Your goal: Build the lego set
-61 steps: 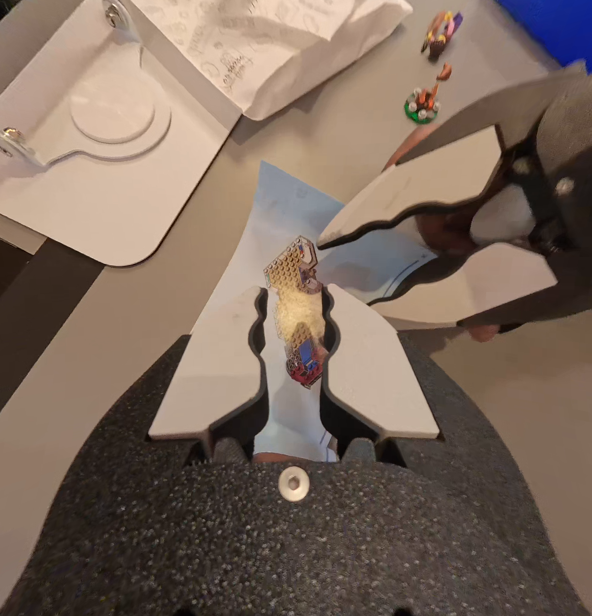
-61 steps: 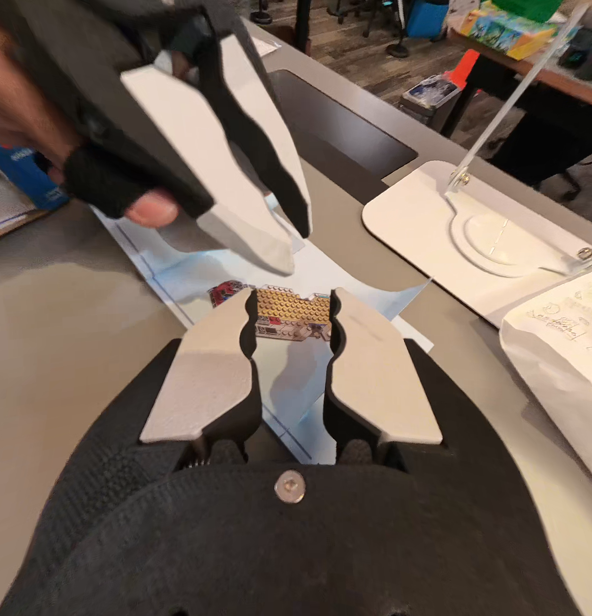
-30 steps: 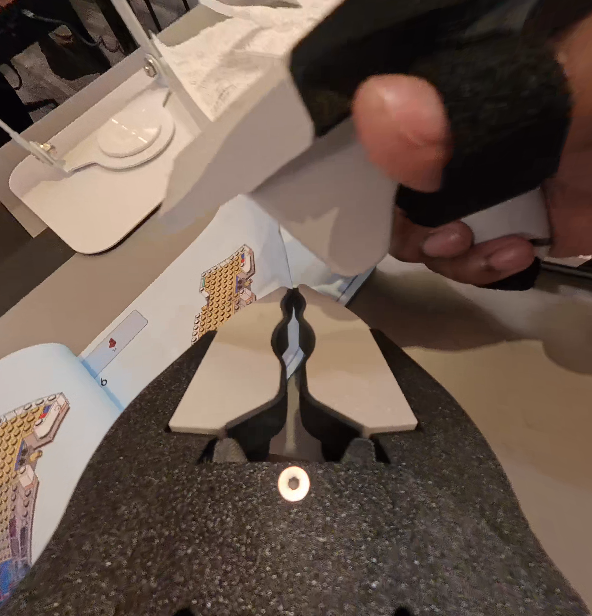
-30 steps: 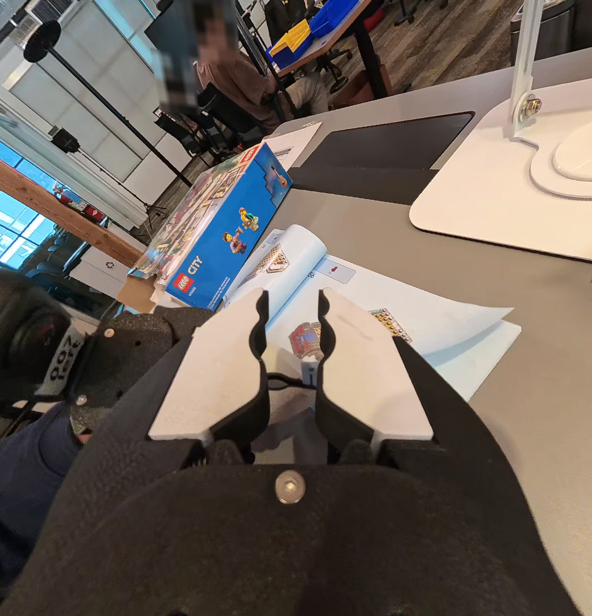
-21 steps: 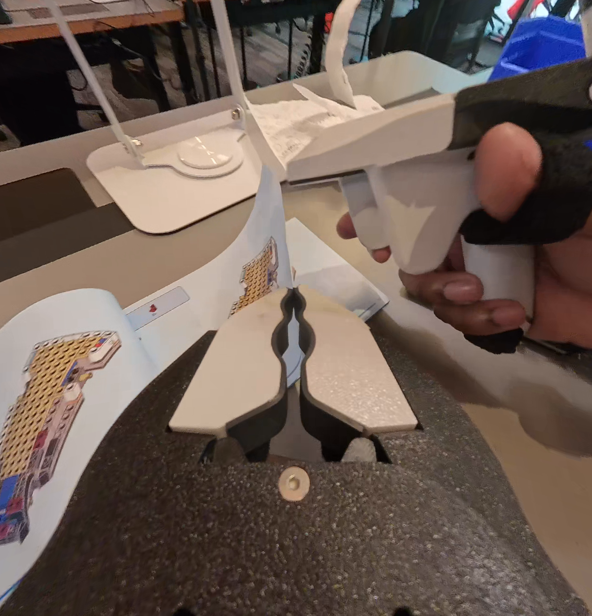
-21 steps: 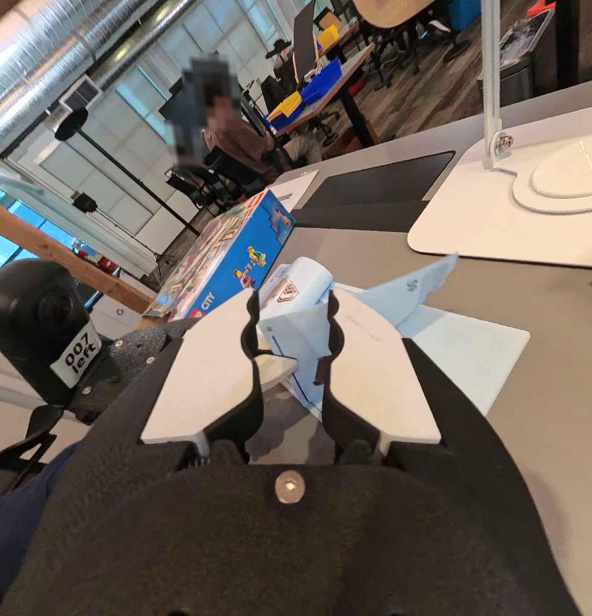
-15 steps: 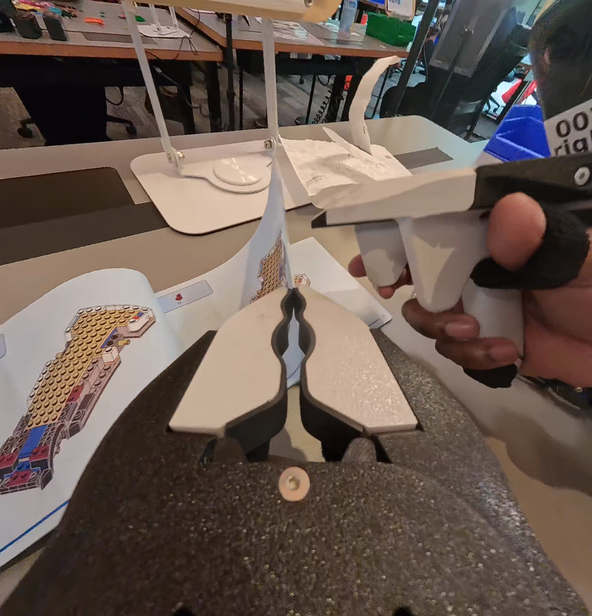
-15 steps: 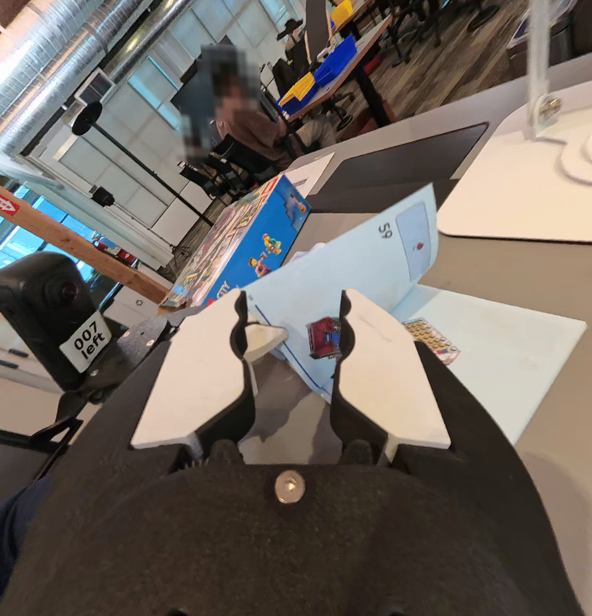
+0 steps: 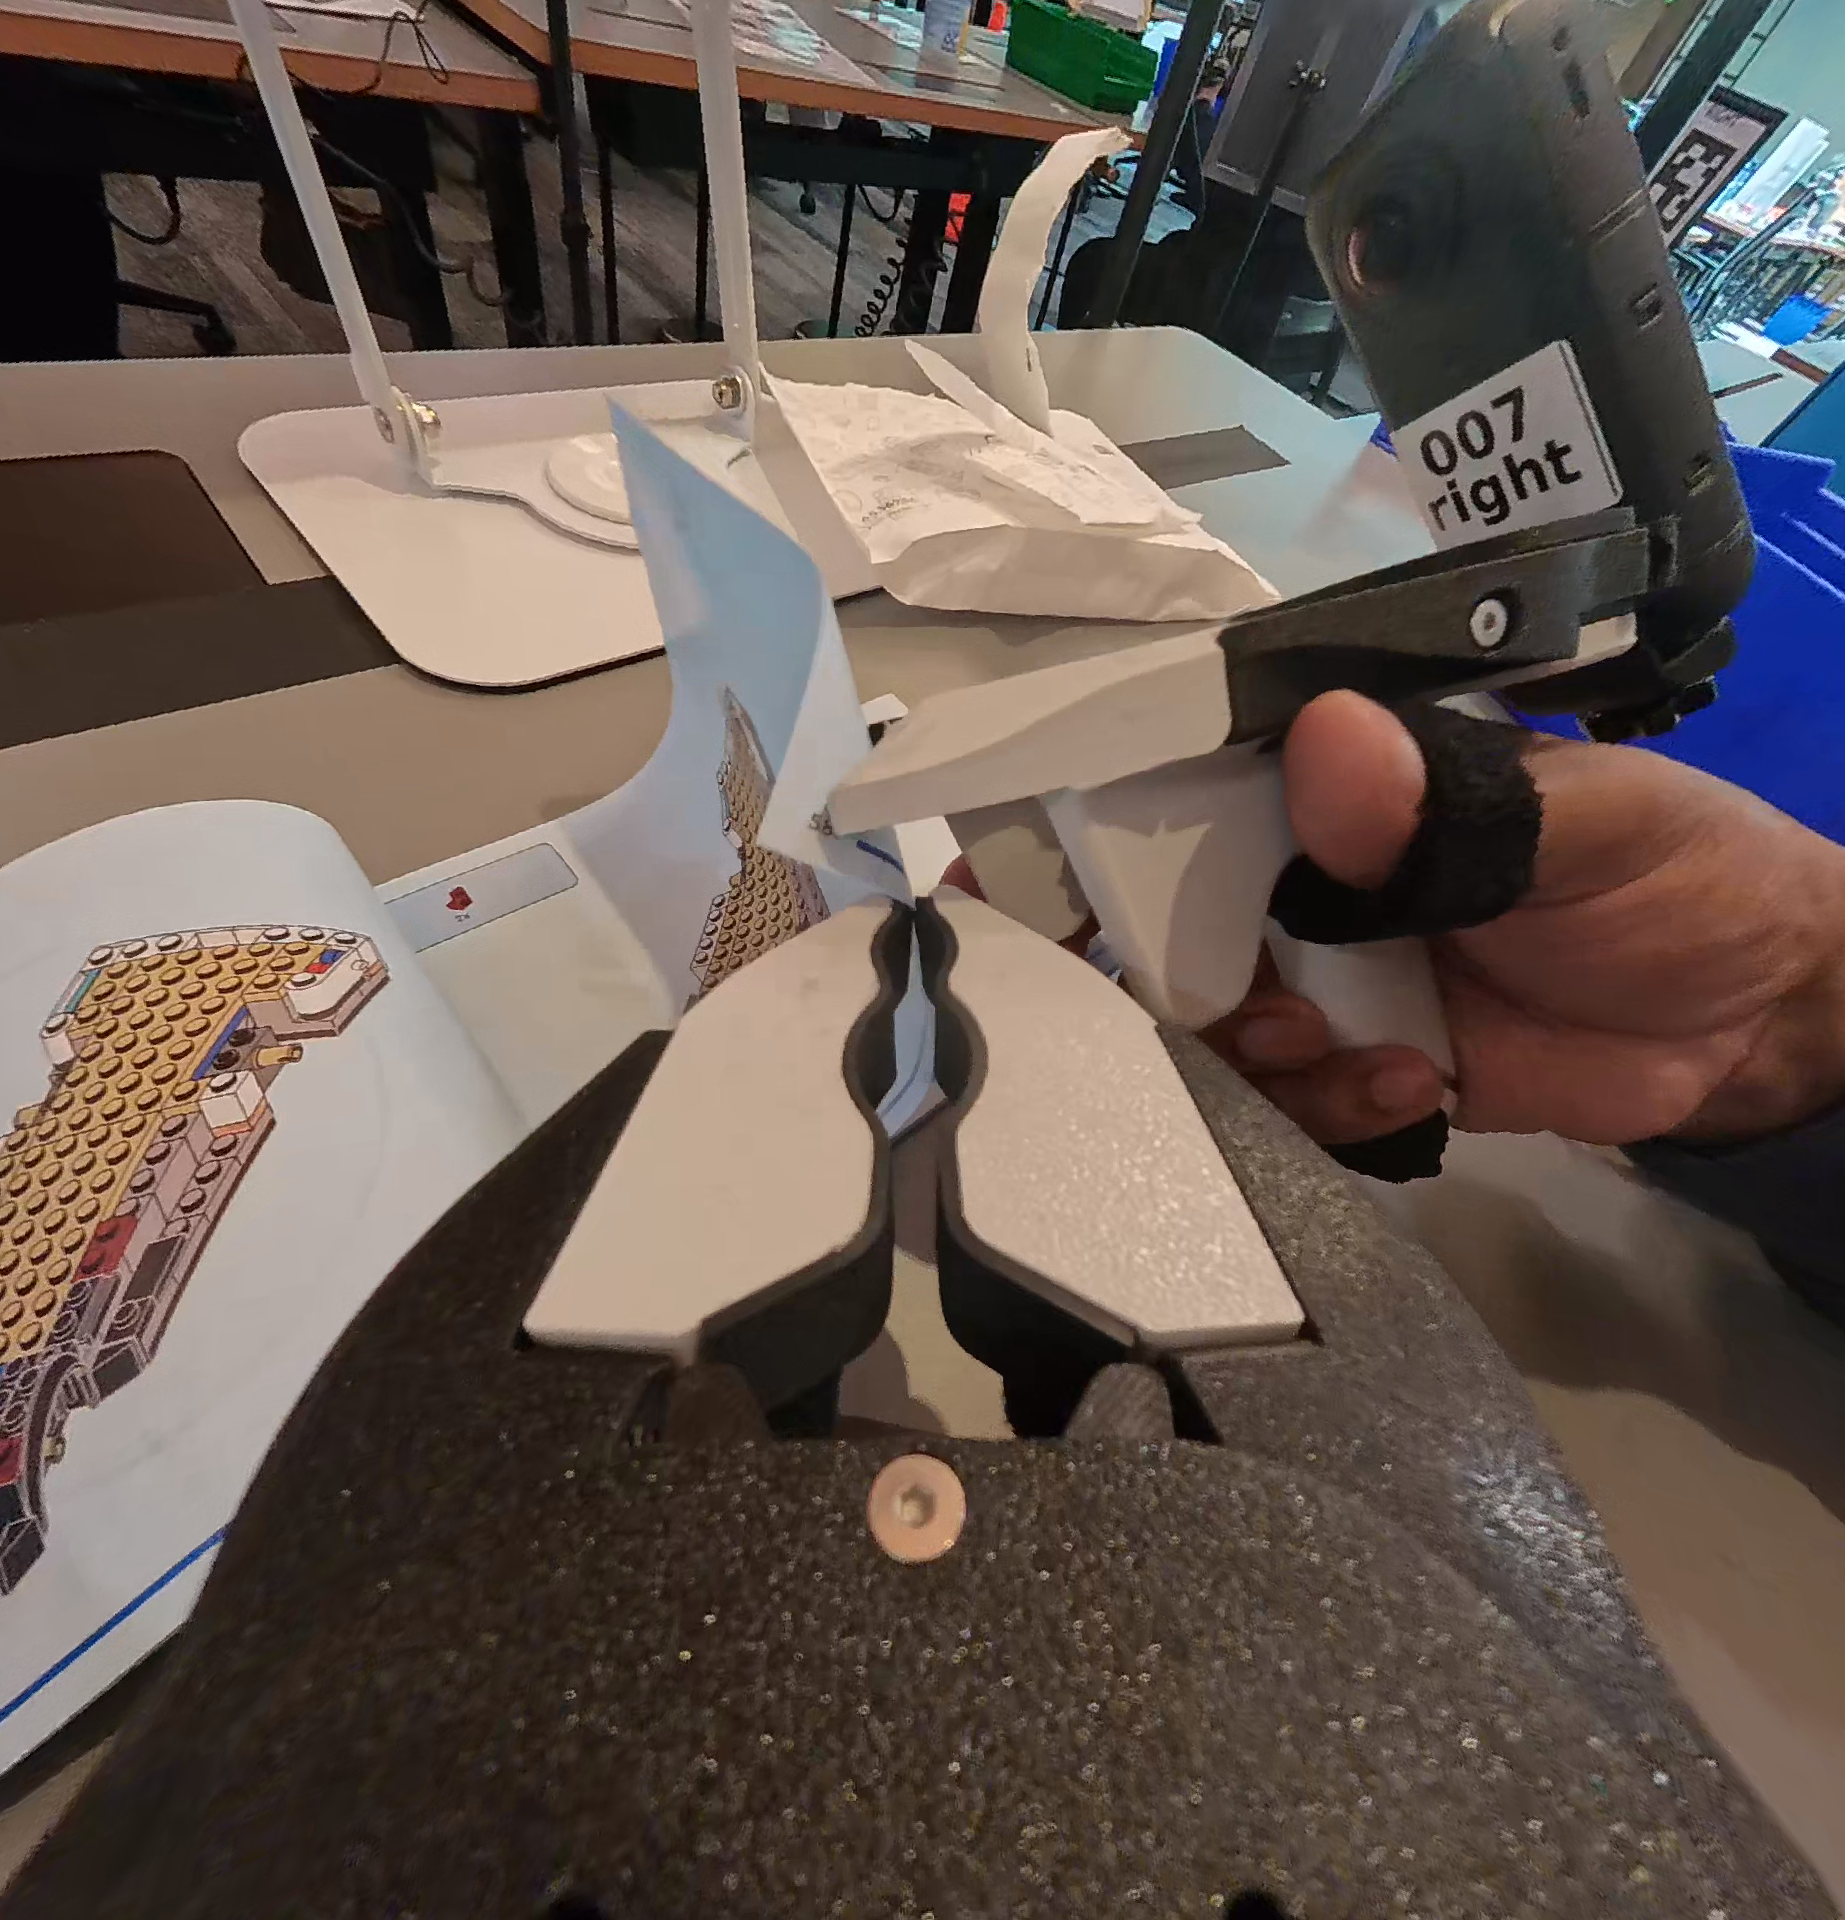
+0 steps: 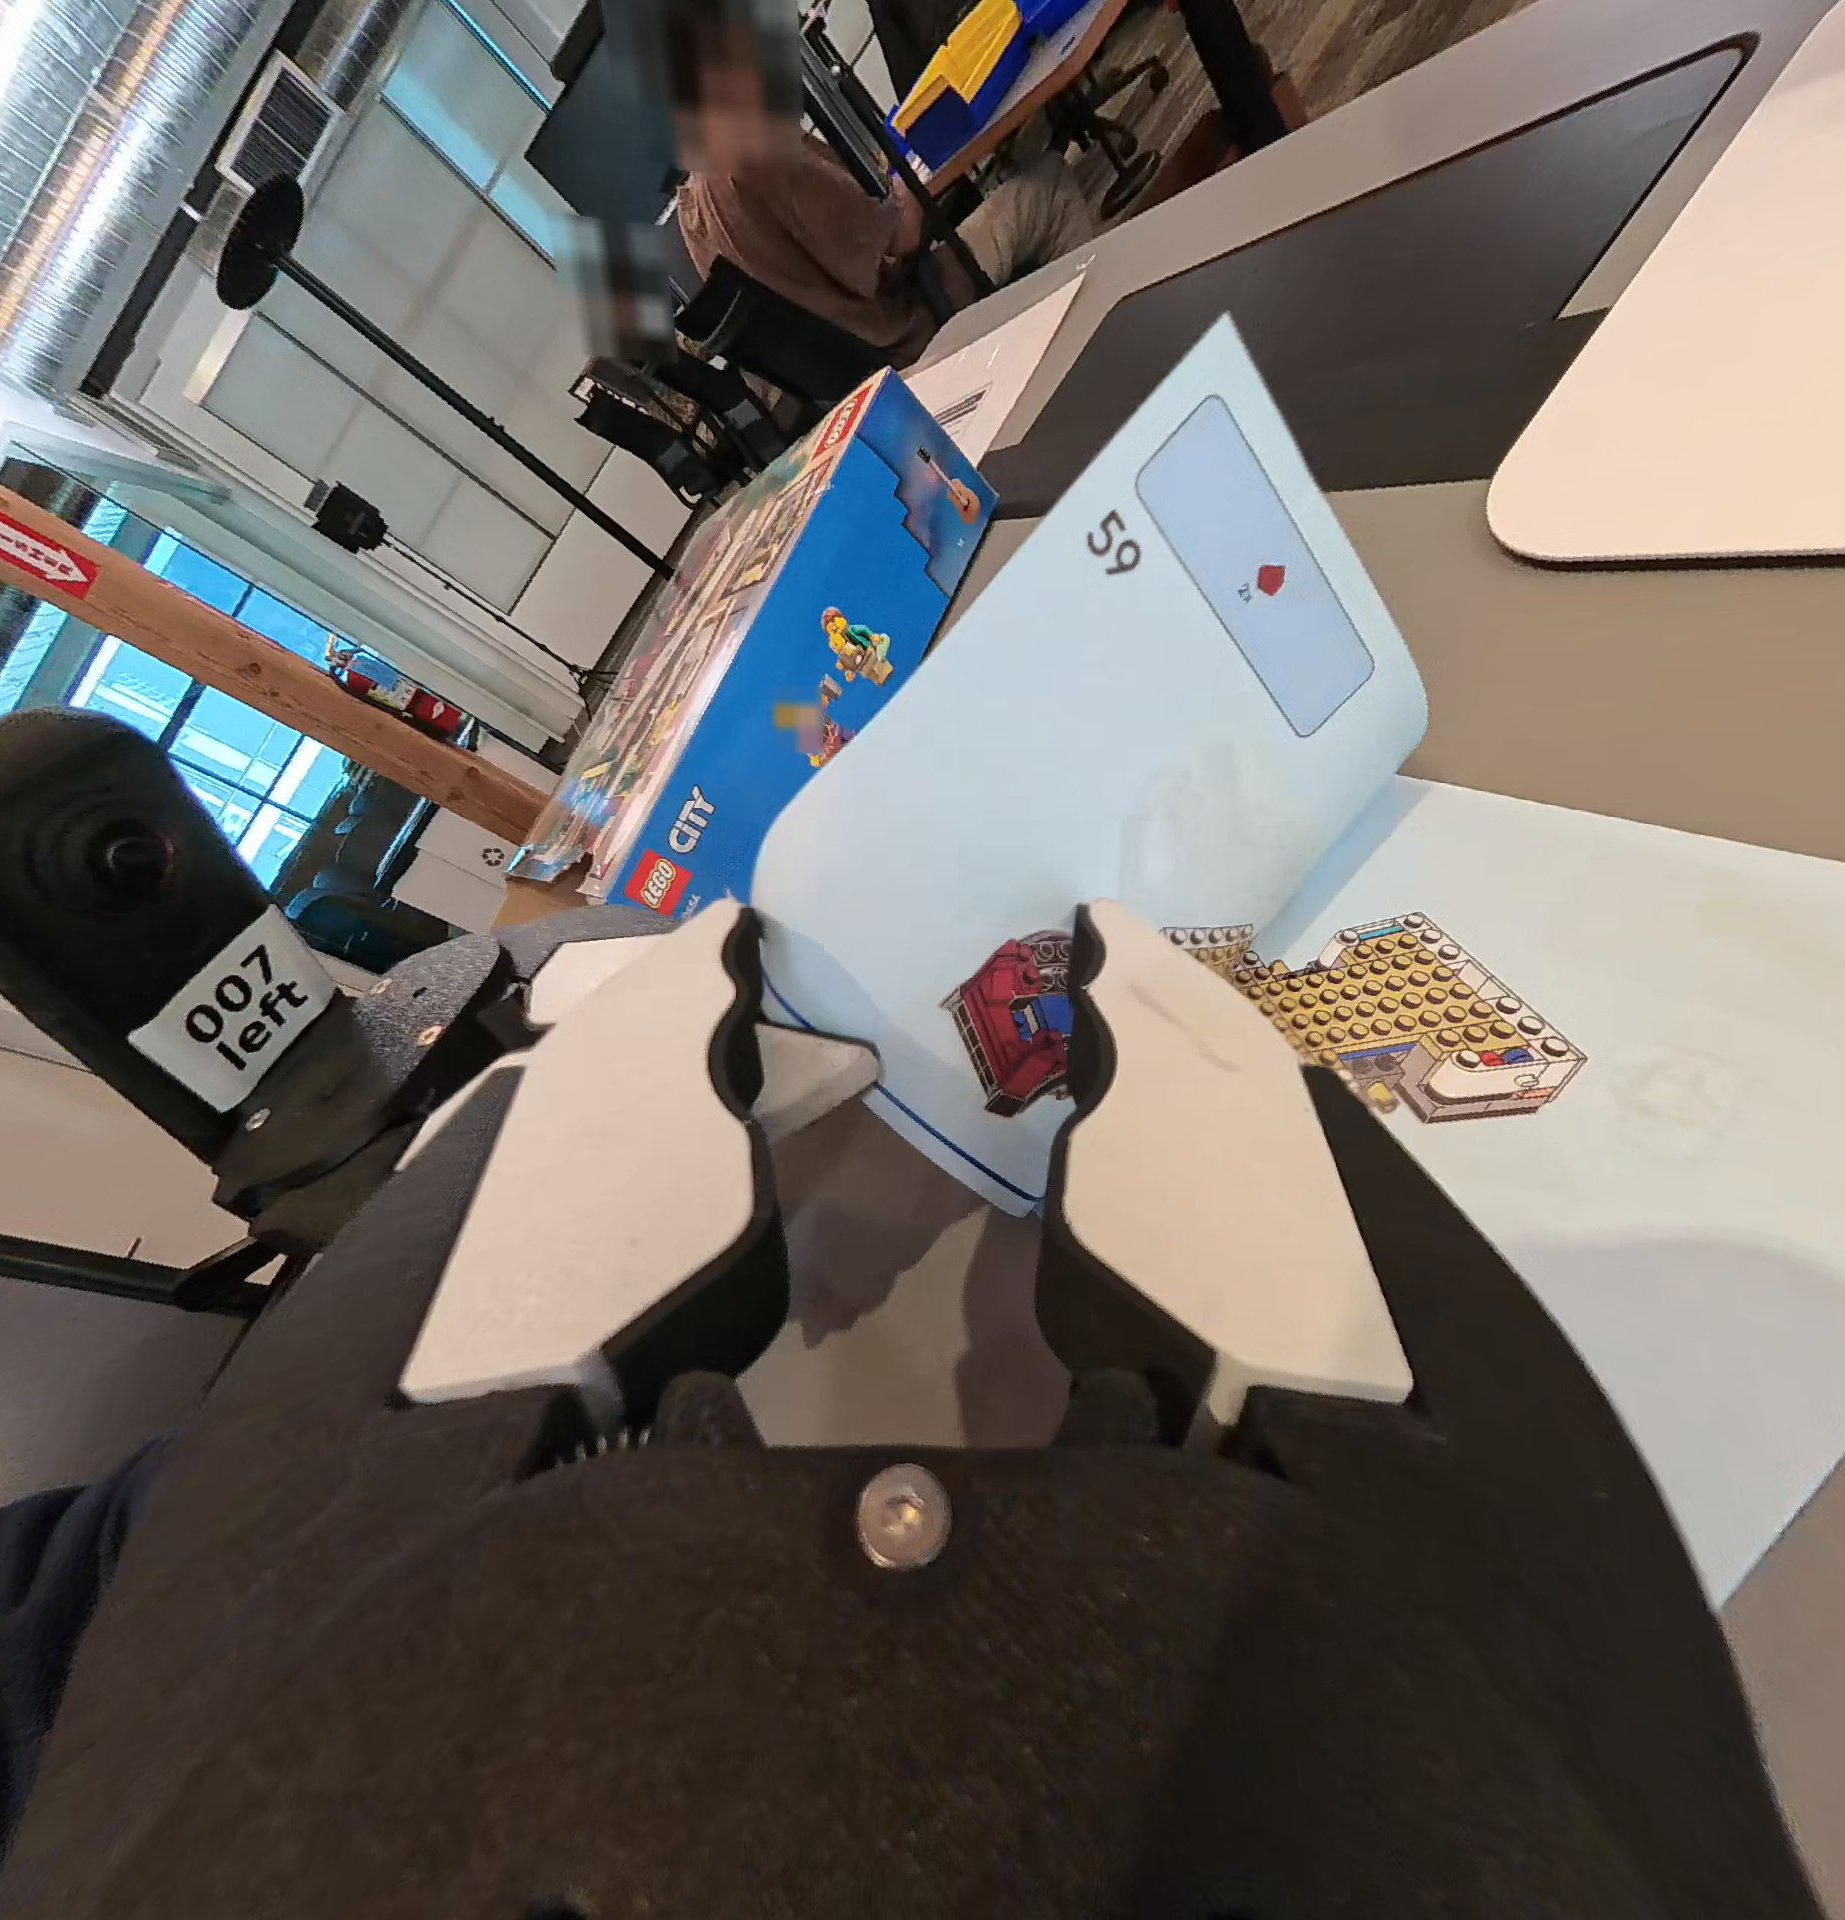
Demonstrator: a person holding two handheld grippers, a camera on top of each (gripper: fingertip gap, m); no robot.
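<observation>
Open instruction booklet laid on the grey table, one pale blue page lifted upright and pinched by the left gripper fingers pressed together, right gripper fingers spread, nothing clamped, just beside that page, blue toy box behind.
</observation>
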